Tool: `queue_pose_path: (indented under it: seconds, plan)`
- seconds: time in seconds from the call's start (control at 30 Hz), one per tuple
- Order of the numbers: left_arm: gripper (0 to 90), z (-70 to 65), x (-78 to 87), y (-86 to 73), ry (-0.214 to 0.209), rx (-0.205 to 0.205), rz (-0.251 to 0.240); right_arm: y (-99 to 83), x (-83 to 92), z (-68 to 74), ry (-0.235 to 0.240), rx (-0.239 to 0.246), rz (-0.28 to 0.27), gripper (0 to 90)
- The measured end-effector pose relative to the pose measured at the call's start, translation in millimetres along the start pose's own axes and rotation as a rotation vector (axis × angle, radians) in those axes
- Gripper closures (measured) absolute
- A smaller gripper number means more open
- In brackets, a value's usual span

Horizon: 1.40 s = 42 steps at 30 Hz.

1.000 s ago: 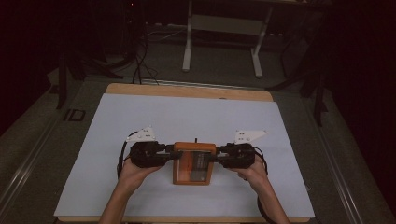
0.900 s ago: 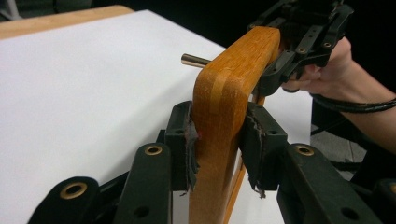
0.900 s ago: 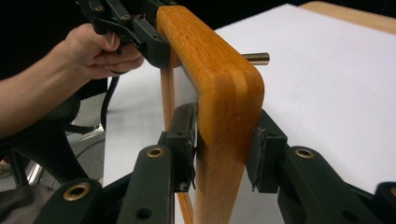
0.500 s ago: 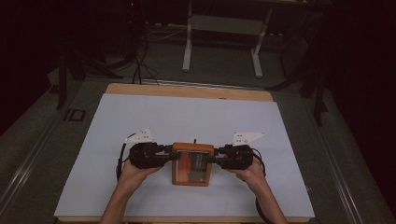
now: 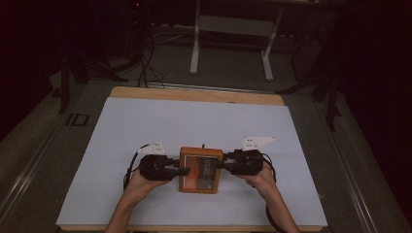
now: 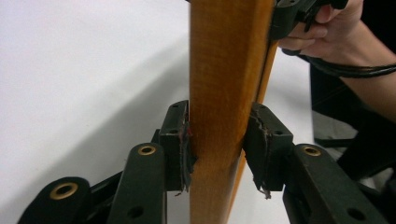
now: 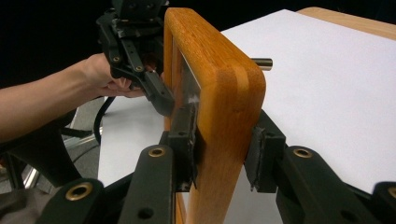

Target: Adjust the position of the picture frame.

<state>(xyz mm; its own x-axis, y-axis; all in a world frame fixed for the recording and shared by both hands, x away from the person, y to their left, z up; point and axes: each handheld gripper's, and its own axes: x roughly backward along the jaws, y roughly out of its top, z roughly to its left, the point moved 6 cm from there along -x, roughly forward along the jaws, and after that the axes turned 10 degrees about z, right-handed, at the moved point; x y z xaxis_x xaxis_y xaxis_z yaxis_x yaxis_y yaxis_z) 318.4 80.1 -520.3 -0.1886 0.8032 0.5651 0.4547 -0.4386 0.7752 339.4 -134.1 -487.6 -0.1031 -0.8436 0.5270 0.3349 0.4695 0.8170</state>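
- Left tool (image 5: pixel 183 171) has just been opening: in the left gripper view one pad touches the wooden frame (image 5: pixel 199 170), the other stands slightly off. The frame, low centre of the high view, could tip.
- Right tool (image 5: pixel 219 165) clamps the opposite edge and carries it alone.
- The white counter (image 5: pixel 145 121) lies open above; its near edge is close.

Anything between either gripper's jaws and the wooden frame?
Nothing visible. The orange wooden frame with a glass pane already sits between the jaws of the left gripper and the right gripper, one on each side edge, above the white table sheet.
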Motion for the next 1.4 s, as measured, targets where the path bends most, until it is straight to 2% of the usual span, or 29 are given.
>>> queue_pose_path:
  seconds: [0.1, 0.37, 0.47, 0.5, 0.63, 0.77, 1.1, 1.23, 1.3, 1.4]
  plan:
    - [64.0, 0.4, 0.0, -0.6, 0.023, -0.021, -0.003, -0.5, -0.2, -1.7, 0.002, -0.008, -0.004, 67.1]
    - [64.0, 1.8, -1.0, -0.4, 0.046, -0.034, 0.0, -3.6, -2.5, -6.0, -0.013, -0.043, -0.005, 65.5]
    - [63.5, 3.0, -1.3, -0.7, 0.055, -0.029, 0.008, -8.0, -5.0, -6.6, -0.022, -0.046, 0.023, 63.0]
    - [63.3, 3.4, -1.3, -0.8, 0.056, -0.029, 0.009, -14.0, -8.2, -6.9, -0.021, -0.055, 0.048, 61.8]
    - [62.6, 6.0, -1.5, -1.3, 0.067, -0.019, 0.014, -26.9, -14.4, -6.3, -0.027, -0.068, 0.091, 61.0]
    - [64.1, 10.7, 0.1, -2.3, 0.117, 0.003, 0.014, -36.3, -15.3, -6.3, -0.076, -0.067, 0.125, 62.7]
    - [64.3, 16.6, -3.0, -2.7, 0.093, 0.05, -0.006, -38.9, -16.7, -10.0, -0.077, -0.101, 0.118, 62.2]
    - [63.7, 22.2, -4.7, -4.5, 0.084, 0.096, -0.003, -37.8, -20.4, -16.2, -0.092, -0.142, 0.115, 61.5]
    - [63.4, 22.2, -4.7, -4.5, 0.084, 0.096, -0.003, -37.8, -21.2, -17.7, -0.092, -0.155, 0.114, 61.5]
    - [61.5, 32.0, -10.3, -6.0, 0.101, 0.157, 0.01, -39.4, -24.3, -26.0, -0.091, -0.222, 0.11, 59.6]
